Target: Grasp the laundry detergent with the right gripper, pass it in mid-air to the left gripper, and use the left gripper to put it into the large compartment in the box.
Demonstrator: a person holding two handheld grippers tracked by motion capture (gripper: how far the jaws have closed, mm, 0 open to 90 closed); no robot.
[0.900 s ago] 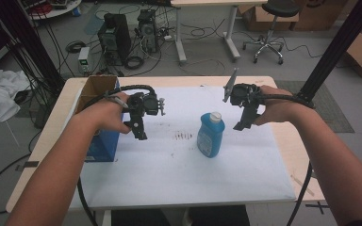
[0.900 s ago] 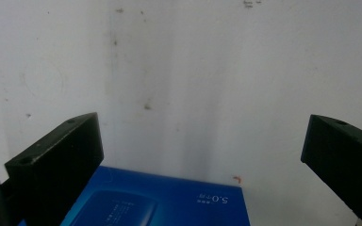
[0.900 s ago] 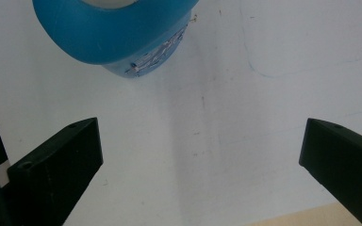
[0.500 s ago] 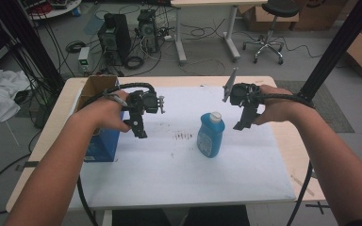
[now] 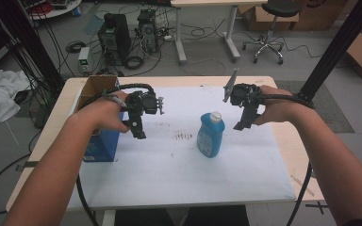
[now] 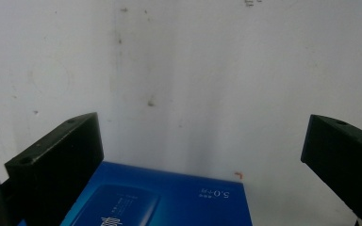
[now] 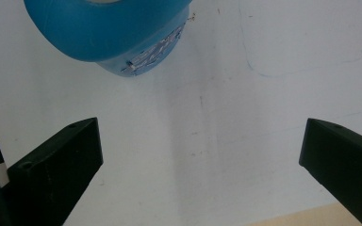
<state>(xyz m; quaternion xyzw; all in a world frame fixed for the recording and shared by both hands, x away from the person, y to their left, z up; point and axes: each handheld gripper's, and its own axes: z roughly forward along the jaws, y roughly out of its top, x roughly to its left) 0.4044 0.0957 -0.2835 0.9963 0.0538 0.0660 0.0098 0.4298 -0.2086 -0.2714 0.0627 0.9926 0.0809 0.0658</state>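
In the high view, a blue bottle (image 5: 210, 136) with a white cap stands upright on the white sheet (image 5: 184, 179) that covers the table (image 5: 292, 141), a little right of the sheet's middle. The right gripper (image 5: 241, 126) hangs above the sheet at about two o'clock from the bottle, near it but apart from it, jaws pointing down. The left gripper (image 5: 139, 134) hangs at about nine o'clock from the bottle, well apart from it, its jaws pointing down just beside a blue box (image 5: 101, 143) that stands at the sheet's left edge. An open cardboard box (image 5: 94, 87) sits behind the blue box at about twelve o'clock from it.

In the left gripper view, the two black jaws stand wide apart with nothing between them but bare white sheet (image 6: 193, 94). The blue box (image 6: 169, 197) shows at six o'clock, its printed top reaching up between the jaw roots and closer to the left jaw; no contact can be made out.

In the right gripper view, the jaws are likewise spread wide and hold nothing. The blue bottle (image 7: 108, 33) lies at about eleven o'clock, beyond the jaw tips and clear of them. The white sheet (image 7: 207, 132) spans the gap, and a strip of bare wooden table (image 7: 301, 217) shows at five o'clock.
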